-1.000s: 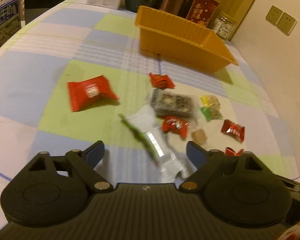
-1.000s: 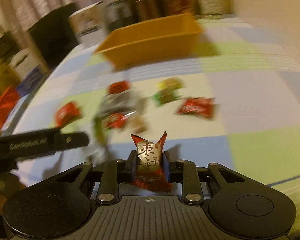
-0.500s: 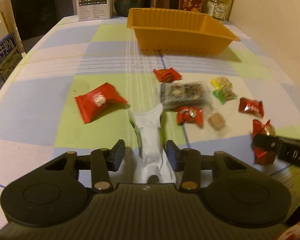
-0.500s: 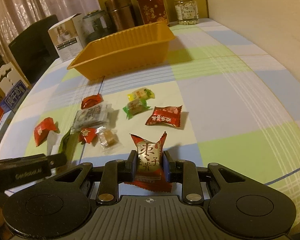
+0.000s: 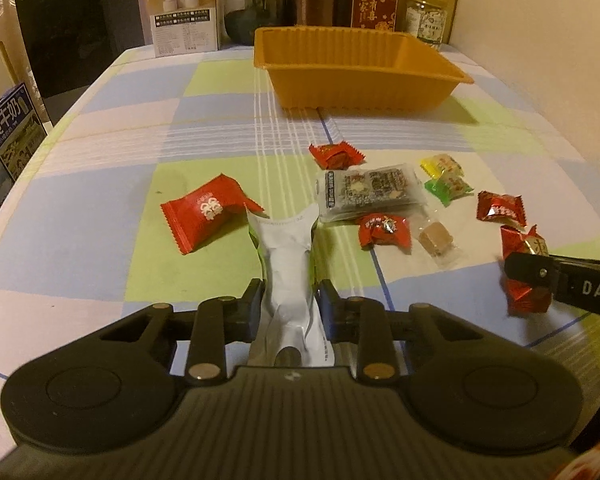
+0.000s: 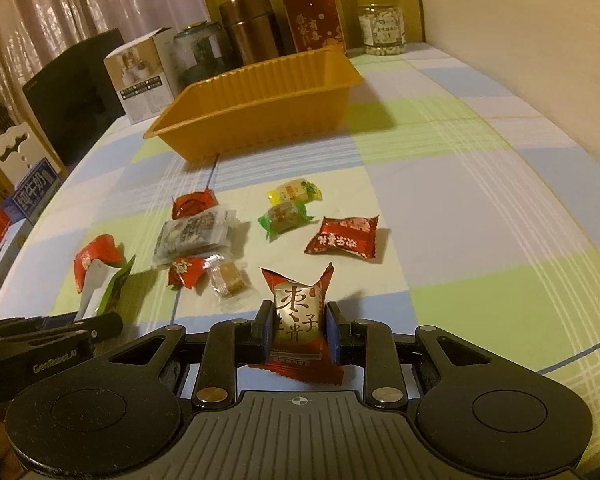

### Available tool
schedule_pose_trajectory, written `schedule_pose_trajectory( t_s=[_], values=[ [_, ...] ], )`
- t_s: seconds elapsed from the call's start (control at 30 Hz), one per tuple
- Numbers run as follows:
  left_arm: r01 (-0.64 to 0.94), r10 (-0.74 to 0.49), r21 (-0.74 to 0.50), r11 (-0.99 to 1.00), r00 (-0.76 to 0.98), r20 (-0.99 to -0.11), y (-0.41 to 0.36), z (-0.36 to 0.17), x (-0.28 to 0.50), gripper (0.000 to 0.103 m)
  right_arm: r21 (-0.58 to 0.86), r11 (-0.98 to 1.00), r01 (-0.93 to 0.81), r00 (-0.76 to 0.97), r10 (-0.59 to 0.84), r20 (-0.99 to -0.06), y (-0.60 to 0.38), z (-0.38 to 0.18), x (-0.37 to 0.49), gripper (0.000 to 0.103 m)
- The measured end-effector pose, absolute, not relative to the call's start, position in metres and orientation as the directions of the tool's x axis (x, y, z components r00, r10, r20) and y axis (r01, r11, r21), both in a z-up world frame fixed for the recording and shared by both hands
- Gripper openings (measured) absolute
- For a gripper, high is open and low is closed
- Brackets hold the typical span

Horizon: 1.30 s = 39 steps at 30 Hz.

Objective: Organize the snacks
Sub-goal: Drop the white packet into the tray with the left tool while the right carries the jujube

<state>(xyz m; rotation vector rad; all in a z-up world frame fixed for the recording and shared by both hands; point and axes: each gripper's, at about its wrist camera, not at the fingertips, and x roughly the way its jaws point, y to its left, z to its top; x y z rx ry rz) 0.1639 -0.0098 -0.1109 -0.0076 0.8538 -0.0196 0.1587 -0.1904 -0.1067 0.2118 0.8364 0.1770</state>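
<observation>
While both grippers are hanging over the checked tablecloth (image 5: 100, 184), each is carrying one snack. Left gripper (image 5: 289, 304) is clamping a white-and-green packet (image 5: 288, 256) between its pads; right gripper (image 6: 298, 330) is pinching a red-and-silver candy (image 6: 298, 312) upright, its twisted ends sticking out above and below.

Orange tray (image 5: 360, 68) serving as the landmark. Its ribbed walls are hiding most of the floor; nothing is showing inside from either view.

Counting loose snacks lying on the cloth on the near side of the tray: eight.
- Four red wrappers: small red candy (image 5: 336, 155) closest to the tray; large red pouch (image 5: 208, 212) off to the left and well apart from the tray; red candy (image 5: 384, 230) nearer the grippers; red packet (image 5: 500, 208) out to the right.
- One dark clear-wrapped bar (image 5: 370, 192), just behind the near red candy.
- One yellow sweet (image 5: 440, 164) and one green sweet (image 5: 448, 189), sitting side by side.
- One brown cube in clear wrap (image 5: 436, 238), beside the near red candy.

Behind the tray: two copper tins (image 6: 252, 28), one red box (image 6: 314, 20), one glass jar (image 6: 382, 26), one white carton (image 5: 186, 10).
</observation>
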Motion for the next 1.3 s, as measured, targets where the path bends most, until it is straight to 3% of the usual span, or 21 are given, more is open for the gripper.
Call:
schedule_pose_trajectory(
  t_s=[0.33, 0.67, 1.3],
  values=[
    [0.094, -0.092, -0.035, 0.995, 0.717, -0.691, -0.019, -0.065, 0.168, 0.026, 0.271, 0.959, -0.078, 0.721, 0.242, -0.650, -0.190, -0.068, 0.161, 0.027],
    [0.178, -0.185, -0.074, 0.981, 0.767, -0.614, -0.020, -0.025, 0.235, 0.026, 0.265, 0.962, -0.067, 0.805, 0.209, -0.555, -0.192, -0.029, 0.216, 0.027],
    [0.191, -0.217, -0.104, 0.976, 0.809, -0.546, 0.005, -0.045, 0.371, 0.026, 0.305, 0.952, -0.031, 0.843, 0.189, -0.504, -0.177, -0.027, 0.362, 0.027]
  ],
)
